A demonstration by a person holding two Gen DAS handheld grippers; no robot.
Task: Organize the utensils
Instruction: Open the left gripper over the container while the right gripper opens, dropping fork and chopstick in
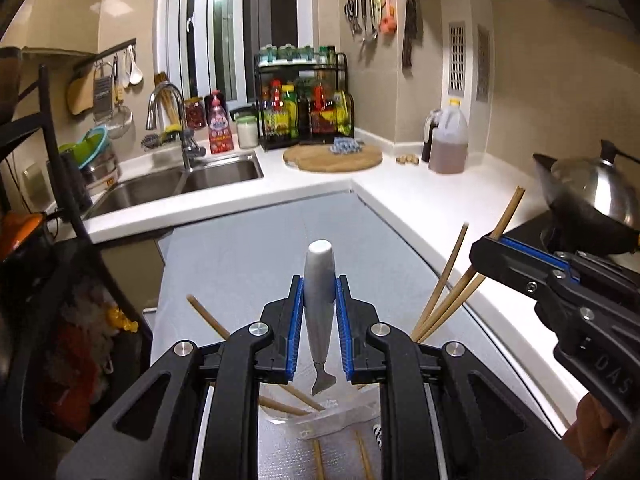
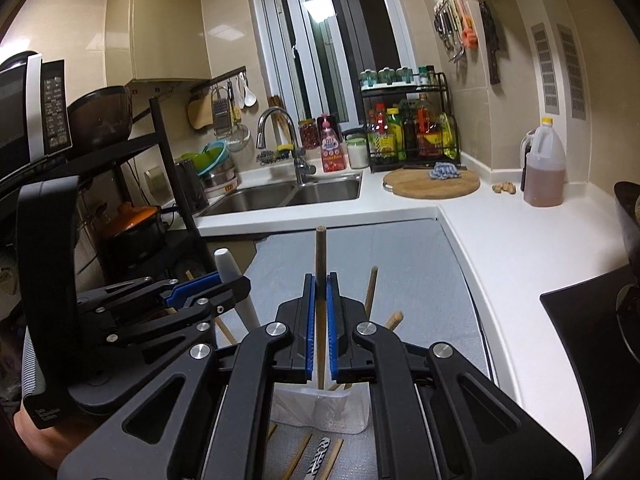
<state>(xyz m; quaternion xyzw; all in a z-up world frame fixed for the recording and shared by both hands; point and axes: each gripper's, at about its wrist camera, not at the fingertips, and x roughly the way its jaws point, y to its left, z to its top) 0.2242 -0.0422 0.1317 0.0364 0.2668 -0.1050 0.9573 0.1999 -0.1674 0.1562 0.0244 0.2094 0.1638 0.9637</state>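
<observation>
My left gripper (image 1: 319, 312) is shut on a silver utensil handle (image 1: 319, 280), held upright over a clear plastic holder (image 1: 340, 416) on the grey mat. It also shows in the right wrist view (image 2: 230, 292). My right gripper (image 2: 320, 320) is shut on a wooden chopstick (image 2: 320, 256), standing upright with its lower end in the clear holder (image 2: 324, 412). Other chopsticks (image 2: 372, 288) lean in the holder. Loose chopsticks (image 2: 300, 456) and a patterned utensil (image 2: 316, 456) lie on the mat in front of it. The right gripper also shows in the left wrist view (image 1: 492, 248).
A grey mat (image 1: 260, 248) covers the counter. A sink (image 1: 180, 184), a round cutting board (image 1: 332, 158), a condiment rack (image 1: 304, 104) and an oil jug (image 1: 448, 140) stand behind. A wok (image 1: 592, 200) sits on the stove at right. A black shelf (image 2: 132, 200) stands left.
</observation>
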